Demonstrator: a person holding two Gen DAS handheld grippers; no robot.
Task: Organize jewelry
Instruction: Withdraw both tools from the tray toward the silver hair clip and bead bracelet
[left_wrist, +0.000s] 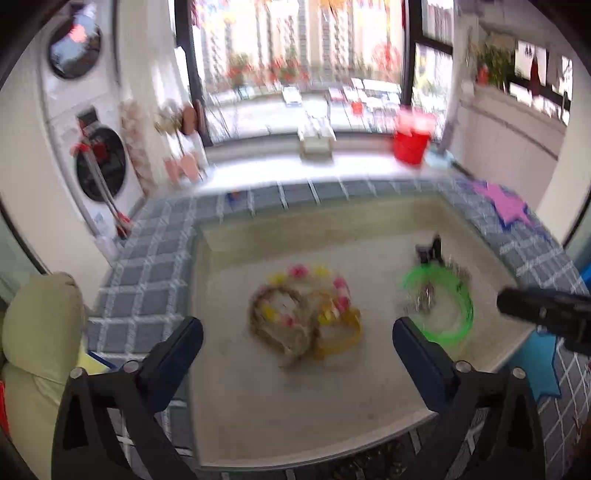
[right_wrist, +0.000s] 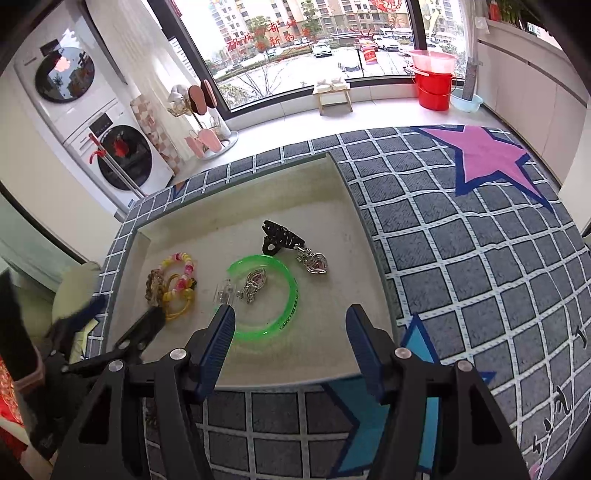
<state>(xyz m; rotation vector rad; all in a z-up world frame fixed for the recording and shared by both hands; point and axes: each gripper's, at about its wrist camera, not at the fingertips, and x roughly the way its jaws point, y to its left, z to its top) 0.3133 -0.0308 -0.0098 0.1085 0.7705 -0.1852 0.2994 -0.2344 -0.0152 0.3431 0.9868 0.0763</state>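
A shallow beige tray (right_wrist: 332, 192) lies on a checked rug. In it are a pile of bead and rope bracelets (right_wrist: 173, 286), a green bangle (right_wrist: 286, 310), two silver heart pendants (right_wrist: 316, 264) (right_wrist: 255, 282), a clear clip (right_wrist: 225, 293) and a black hair claw (right_wrist: 279, 236). My right gripper (right_wrist: 291, 350) is open and empty above the tray's near edge. My left gripper (left_wrist: 297, 354) is open and empty above the bracelets (left_wrist: 303, 314), beside the bangle (left_wrist: 443, 306); the left wrist view is blurred.
The grey checked rug (right_wrist: 480, 258) with pink and blue stars surrounds the tray. Beyond are stacked washing machines (right_wrist: 110, 147), a shoe rack (right_wrist: 203, 122), a small stool (right_wrist: 332, 92), a red bucket (right_wrist: 432, 88) and a large window. A cream cushion (left_wrist: 40, 332) lies at left.
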